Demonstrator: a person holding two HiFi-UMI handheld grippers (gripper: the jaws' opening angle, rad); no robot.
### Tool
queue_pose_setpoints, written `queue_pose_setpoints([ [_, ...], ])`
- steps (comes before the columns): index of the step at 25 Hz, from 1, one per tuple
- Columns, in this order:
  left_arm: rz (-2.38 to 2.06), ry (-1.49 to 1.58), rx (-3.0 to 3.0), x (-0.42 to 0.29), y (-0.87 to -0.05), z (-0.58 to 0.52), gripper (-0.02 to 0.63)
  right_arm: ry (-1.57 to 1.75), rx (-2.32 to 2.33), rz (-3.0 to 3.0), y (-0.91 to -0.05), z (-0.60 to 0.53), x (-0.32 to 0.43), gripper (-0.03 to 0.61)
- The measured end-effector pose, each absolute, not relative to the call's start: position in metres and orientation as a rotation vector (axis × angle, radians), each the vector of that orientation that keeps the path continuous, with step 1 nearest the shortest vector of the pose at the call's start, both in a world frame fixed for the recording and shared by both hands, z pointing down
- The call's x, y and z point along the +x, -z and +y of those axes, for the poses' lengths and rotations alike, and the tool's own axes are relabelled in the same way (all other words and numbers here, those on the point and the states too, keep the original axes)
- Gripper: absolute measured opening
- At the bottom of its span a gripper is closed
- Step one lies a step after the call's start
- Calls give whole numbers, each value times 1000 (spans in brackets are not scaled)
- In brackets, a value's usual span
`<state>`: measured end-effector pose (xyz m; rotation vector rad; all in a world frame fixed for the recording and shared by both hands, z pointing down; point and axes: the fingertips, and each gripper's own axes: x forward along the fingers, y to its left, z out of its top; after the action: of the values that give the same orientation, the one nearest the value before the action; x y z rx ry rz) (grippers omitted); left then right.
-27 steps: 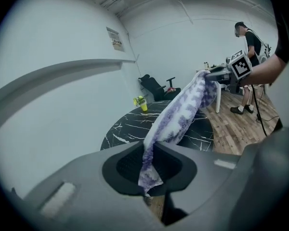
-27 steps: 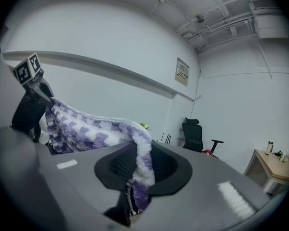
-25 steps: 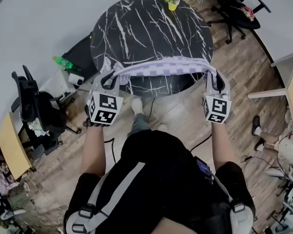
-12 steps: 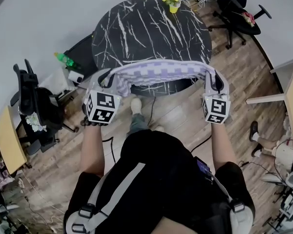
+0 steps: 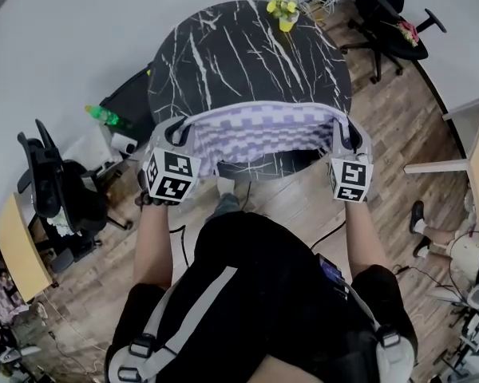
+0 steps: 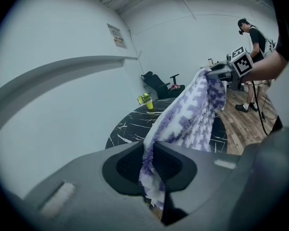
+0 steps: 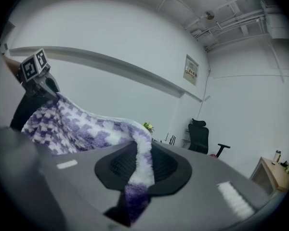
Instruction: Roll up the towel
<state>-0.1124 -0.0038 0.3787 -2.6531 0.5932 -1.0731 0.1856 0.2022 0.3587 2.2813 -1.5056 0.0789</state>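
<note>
Towel point(image 5: 263, 126): purple-and-white checked, spread wide and held off the bench point(image 5: 247, 46), above its 6 o'clock edge; whether the hanging edge brushes the top is unclear. Left gripper point(image 5: 174, 134): at the towel's 9 o'clock corner, fingers point(image 6: 127, 166) clamped on a bunched fold of cloth. Right gripper point(image 5: 350, 138): at the 3 o'clock corner, fingers point(image 7: 166, 165) likewise pinching cloth. Bench: round, black marble, white veins. Potted plant point(image 5: 283, 8): yellow, upright at the bench's 12 o'clock rim. Office chair point(image 5: 387, 14): at 2 o'clock, well apart from the bench.
</note>
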Motion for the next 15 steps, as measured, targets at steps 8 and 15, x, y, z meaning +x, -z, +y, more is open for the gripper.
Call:
queue_pose_setpoints([
  [8,513,1125,-2659,-88,-401,-56,51,-143,2273,-1463,-374,150,203,64],
  [15,413,1169,-2654,-70,-428,-103,51,-196,2234,-1395,-398,109,215,64],
])
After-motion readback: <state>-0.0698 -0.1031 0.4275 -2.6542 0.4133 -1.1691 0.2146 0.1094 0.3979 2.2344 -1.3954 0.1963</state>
